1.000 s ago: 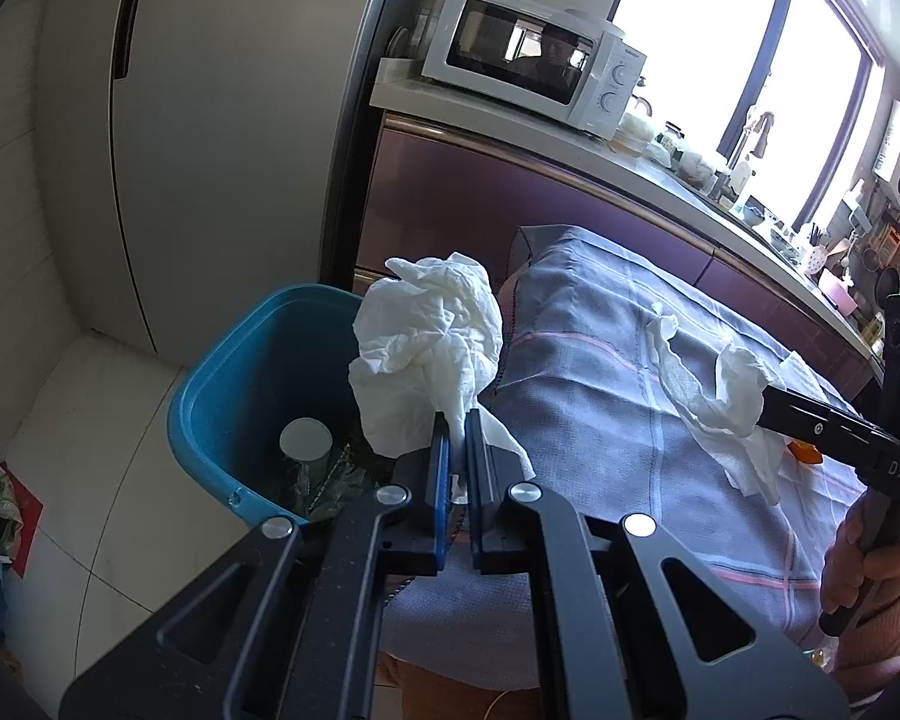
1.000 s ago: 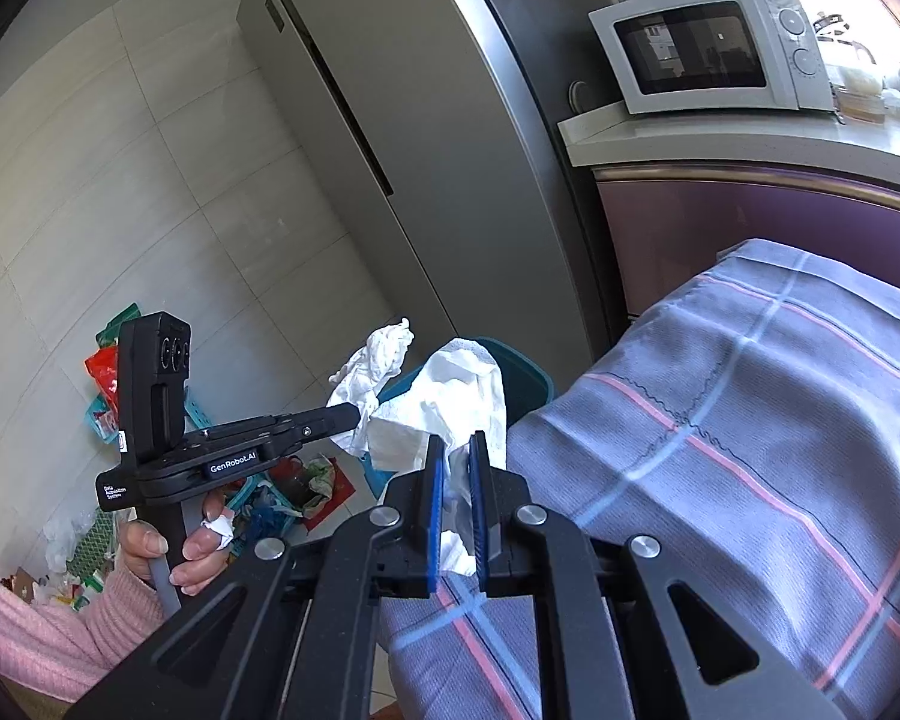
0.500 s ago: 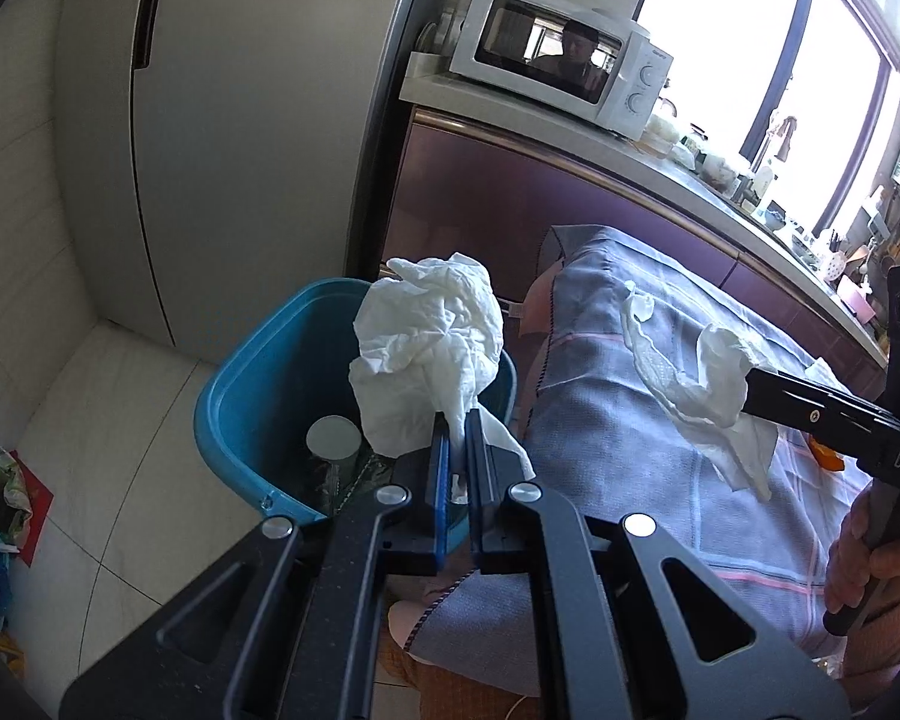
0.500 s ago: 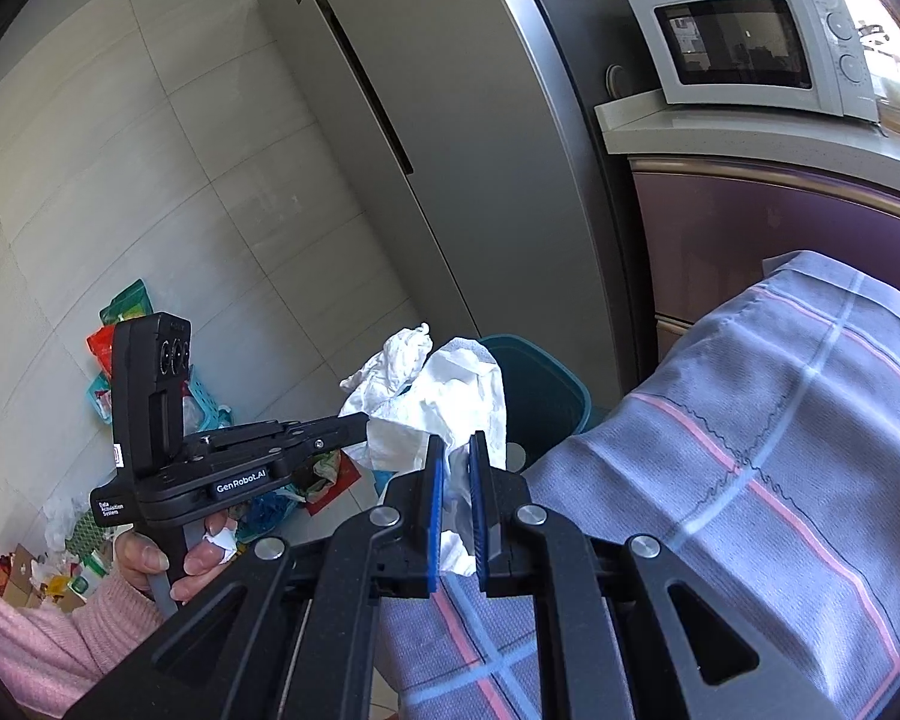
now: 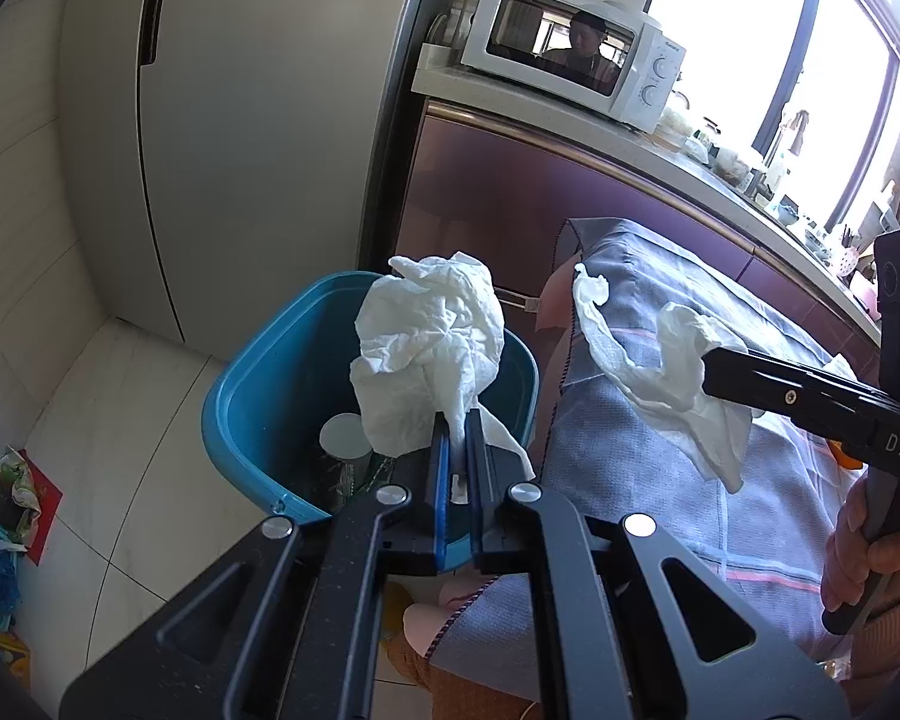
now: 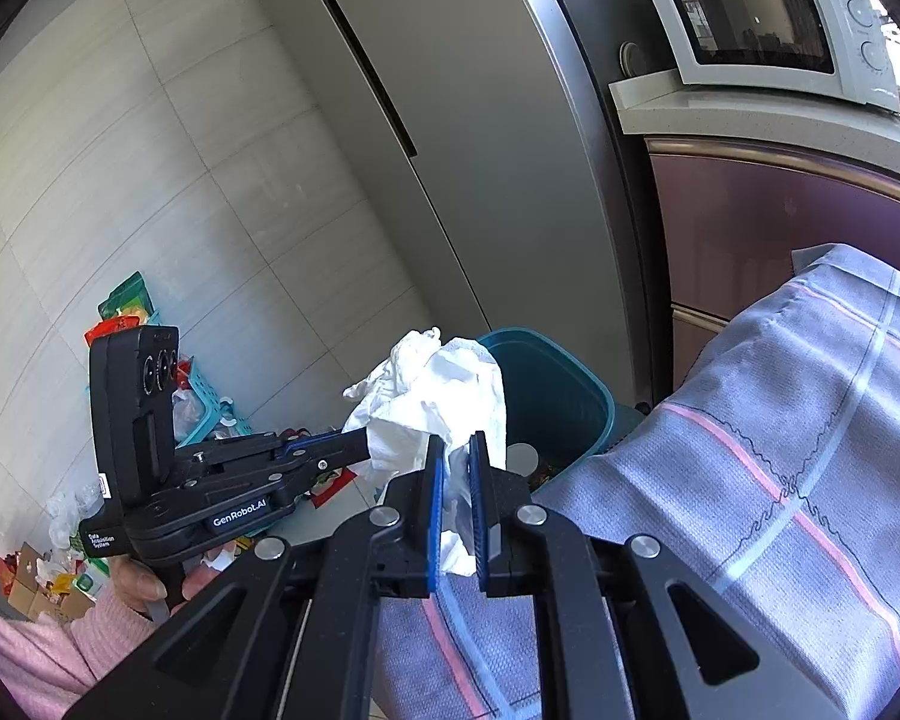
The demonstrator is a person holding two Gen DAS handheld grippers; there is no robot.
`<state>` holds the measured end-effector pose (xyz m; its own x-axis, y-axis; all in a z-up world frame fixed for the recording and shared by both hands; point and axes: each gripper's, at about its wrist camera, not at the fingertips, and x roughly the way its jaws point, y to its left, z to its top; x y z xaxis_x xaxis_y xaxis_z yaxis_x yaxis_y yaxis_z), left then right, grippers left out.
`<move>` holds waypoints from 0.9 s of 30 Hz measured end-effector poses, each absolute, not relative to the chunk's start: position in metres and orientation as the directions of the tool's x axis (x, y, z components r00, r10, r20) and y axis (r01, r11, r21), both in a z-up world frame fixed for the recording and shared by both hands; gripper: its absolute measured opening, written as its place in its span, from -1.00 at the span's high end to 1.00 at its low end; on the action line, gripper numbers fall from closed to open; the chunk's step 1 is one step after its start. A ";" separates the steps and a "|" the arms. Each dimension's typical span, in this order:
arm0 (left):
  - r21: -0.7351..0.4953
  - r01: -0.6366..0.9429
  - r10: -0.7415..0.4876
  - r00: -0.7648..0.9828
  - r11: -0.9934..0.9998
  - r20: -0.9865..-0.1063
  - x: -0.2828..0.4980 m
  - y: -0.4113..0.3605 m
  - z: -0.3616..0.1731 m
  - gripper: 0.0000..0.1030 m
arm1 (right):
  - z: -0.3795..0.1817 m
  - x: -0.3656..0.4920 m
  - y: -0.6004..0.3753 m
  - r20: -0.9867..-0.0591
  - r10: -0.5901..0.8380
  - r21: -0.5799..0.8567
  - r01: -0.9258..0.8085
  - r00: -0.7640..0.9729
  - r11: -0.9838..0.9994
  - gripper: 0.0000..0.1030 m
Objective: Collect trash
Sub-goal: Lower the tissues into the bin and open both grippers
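White crumpled tissue [image 5: 432,354] clamped in our left gripper [image 5: 457,444] above blue bin [image 5: 258,384]; right gripper [image 6: 453,468] pinches second tissue [image 6: 450,396], bin at 1 o'clock, probably over tablecloth [image 6: 780,480] edge.

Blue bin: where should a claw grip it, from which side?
Blue bin: pinch the near-left rim from above, one finger inside the wall. It stands upright, open-topped, with a thin lip; its far side sits near the fridge.

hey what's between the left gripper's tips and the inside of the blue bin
Only the crumpled tissue pinched in the left gripper. In the left wrist view it hangs in front of the blue bin, partly hiding a white round lid inside.
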<state>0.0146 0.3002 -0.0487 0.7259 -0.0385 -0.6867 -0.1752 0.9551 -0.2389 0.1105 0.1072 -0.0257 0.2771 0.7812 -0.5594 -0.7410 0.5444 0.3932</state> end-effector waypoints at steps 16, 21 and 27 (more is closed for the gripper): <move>-0.243 -0.212 -0.026 0.701 0.946 -0.713 0.029 0.309 -0.067 0.89 | -0.037 0.129 0.134 -0.594 0.759 0.403 -0.717 0.267 0.568 0.86; -0.247 -0.225 -0.025 0.690 0.943 -0.723 0.036 0.313 -0.075 0.89 | -0.041 0.135 0.143 -0.607 0.750 0.403 -0.712 0.262 0.575 0.86; -0.251 -0.238 -0.023 0.680 0.938 -0.732 0.044 0.316 -0.083 0.89 | -0.048 0.142 0.153 -0.630 0.730 0.388 -0.707 0.264 0.591 0.86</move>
<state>0.0437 0.3163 -0.0834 0.6804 -0.0234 -0.7324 -0.2382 0.9381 -0.2513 0.1419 0.1535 -0.0484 0.2644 0.7302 -0.6300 -0.7074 0.5908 0.3880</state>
